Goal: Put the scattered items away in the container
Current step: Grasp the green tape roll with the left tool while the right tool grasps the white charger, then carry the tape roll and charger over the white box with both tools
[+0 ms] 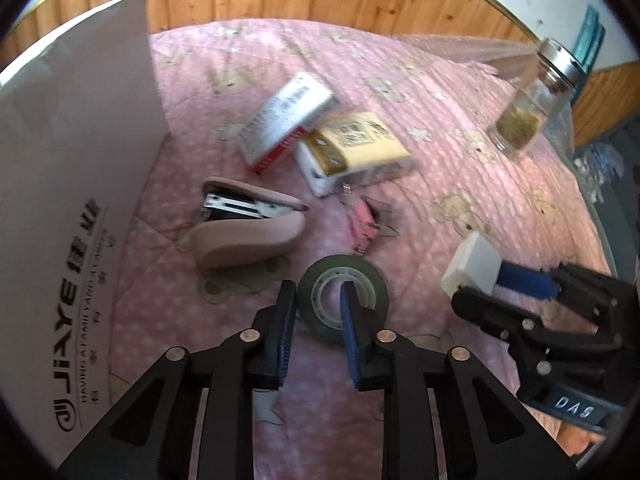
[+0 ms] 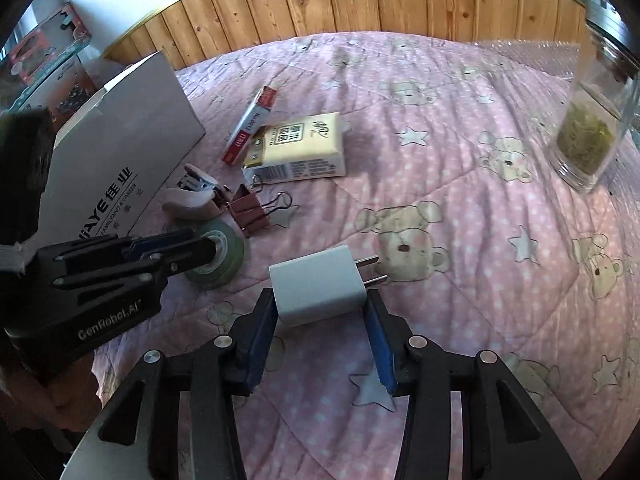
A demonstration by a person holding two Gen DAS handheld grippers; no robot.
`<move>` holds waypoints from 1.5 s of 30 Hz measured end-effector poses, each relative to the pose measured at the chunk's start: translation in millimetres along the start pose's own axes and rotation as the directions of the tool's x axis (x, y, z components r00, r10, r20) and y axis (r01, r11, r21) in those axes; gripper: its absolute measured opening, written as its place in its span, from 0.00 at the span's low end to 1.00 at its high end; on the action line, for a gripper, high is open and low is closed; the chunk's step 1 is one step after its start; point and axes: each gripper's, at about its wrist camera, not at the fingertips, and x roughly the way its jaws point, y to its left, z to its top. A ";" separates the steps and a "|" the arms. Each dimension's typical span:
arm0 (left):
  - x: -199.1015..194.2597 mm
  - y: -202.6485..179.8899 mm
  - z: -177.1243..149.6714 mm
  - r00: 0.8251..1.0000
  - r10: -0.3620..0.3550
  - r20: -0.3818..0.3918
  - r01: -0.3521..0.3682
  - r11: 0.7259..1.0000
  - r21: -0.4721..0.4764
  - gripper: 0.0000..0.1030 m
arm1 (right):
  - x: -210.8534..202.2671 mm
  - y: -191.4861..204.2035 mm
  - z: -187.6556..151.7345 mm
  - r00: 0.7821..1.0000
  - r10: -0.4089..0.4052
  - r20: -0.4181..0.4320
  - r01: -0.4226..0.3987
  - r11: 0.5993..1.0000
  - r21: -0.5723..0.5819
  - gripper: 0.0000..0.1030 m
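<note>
On the pink quilt lie a green tape roll [image 1: 345, 303] [image 2: 218, 258], a pink stapler [image 1: 248, 228] [image 2: 192, 198], a binder clip [image 1: 366, 222] [image 2: 250, 210], a tissue pack [image 1: 354, 152] [image 2: 300, 146], a flat red-and-white box [image 1: 286, 120] [image 2: 250, 126] and a white plug adapter [image 1: 474, 264] [image 2: 318, 286]. My left gripper [image 1: 318, 294] [image 2: 208, 246] straddles the tape roll's near rim, one finger in its core; jaws part-closed. My right gripper [image 2: 320, 306] [image 1: 480, 284] brackets the adapter, pads [image 2: 262, 332] touching or nearly so. The white box container [image 1: 72, 200] [image 2: 128, 136] stands at left.
A glass jar with dried leaves [image 1: 528, 108] [image 2: 588, 128] stands at the far right. Wood panelling [image 2: 360, 0] backs the bed. Toy boxes [image 2: 44, 64] sit behind the container. The quilt's edge drops off at right in the left wrist view [image 1: 592, 216].
</note>
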 end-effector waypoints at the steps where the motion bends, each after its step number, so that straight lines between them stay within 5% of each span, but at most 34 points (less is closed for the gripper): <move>1: 0.3 -4.9 0.3 1.000 0.007 -0.001 -0.007 1.000 0.021 0.31 | -5.0 0.7 -1.6 1.000 0.002 -0.001 -0.002 1.000 -0.004 0.44; 8: 4.4 -23.9 -0.3 0.994 0.112 0.017 -0.113 0.980 0.167 0.18 | 10.0 -3.8 0.6 1.000 -0.001 -0.026 0.001 1.000 -0.007 0.44; 45: -120.7 -10.3 -4.4 0.987 -0.019 0.161 0.010 0.998 0.055 0.14 | -82.5 54.6 15.1 0.987 0.021 0.158 -0.016 0.999 -0.033 0.44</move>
